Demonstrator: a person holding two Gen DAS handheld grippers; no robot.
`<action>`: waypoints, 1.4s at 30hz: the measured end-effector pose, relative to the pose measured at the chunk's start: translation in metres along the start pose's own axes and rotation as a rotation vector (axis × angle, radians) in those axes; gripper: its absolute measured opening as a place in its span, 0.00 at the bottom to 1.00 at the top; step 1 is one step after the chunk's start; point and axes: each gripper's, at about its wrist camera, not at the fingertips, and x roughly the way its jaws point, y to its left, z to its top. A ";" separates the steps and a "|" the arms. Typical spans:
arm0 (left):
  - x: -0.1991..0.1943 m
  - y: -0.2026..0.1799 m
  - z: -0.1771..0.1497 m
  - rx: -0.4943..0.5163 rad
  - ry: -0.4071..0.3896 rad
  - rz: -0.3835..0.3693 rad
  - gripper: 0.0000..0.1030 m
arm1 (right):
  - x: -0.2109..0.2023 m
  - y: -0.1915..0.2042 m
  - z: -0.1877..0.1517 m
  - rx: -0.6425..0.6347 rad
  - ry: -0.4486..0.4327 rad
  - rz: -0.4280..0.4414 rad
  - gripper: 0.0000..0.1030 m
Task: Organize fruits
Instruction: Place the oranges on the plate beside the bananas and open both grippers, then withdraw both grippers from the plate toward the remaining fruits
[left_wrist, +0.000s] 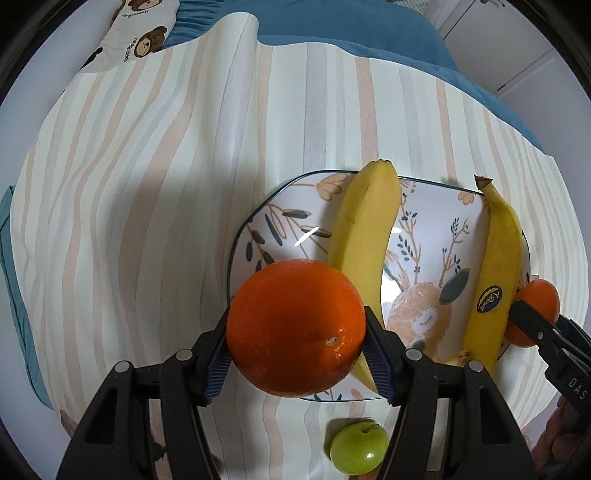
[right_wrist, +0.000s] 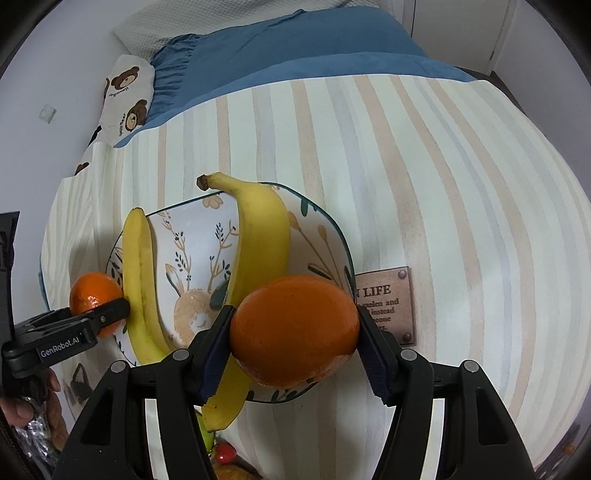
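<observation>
An orange (left_wrist: 295, 326) was clamped in the left claw (left_wrist: 295, 343) and a second orange (right_wrist: 294, 329) in the right claw (right_wrist: 294, 343), both held just above the near rim of the plate (left_wrist: 424, 229), where lowering and release seemed called for.

Left gripper (left_wrist: 295, 332) points down with one orange (left_wrist: 295, 326) between its pads, over the near-left rim of the plate (left_wrist: 428, 210). Right gripper (right_wrist: 294, 332) has the other orange (right_wrist: 294, 330) between its pads, over the plate's near-right rim. Two bananas lie in the plate: left banana (left_wrist: 364, 236) just right of the left gripper's orange, right banana (right_wrist: 260, 236) just left of the right gripper's orange, their far ends sticking past the far rim. Green fruit (left_wrist: 359, 447) sits on the striped cloth (left_wrist: 166, 221), nearer than the plate. Label patch (right_wrist: 391, 306) on cloth right of right gripper. Pillow (right_wrist: 127, 99) far left.
</observation>
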 end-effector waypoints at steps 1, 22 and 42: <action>0.000 0.001 0.002 -0.004 0.006 -0.001 0.61 | 0.001 0.000 0.000 0.002 0.002 0.005 0.64; -0.011 0.003 -0.001 -0.039 -0.024 0.016 0.89 | -0.013 -0.004 -0.005 0.058 -0.018 0.022 0.85; -0.091 -0.031 -0.062 0.053 -0.224 0.102 0.97 | -0.074 0.018 -0.042 -0.062 -0.126 -0.098 0.97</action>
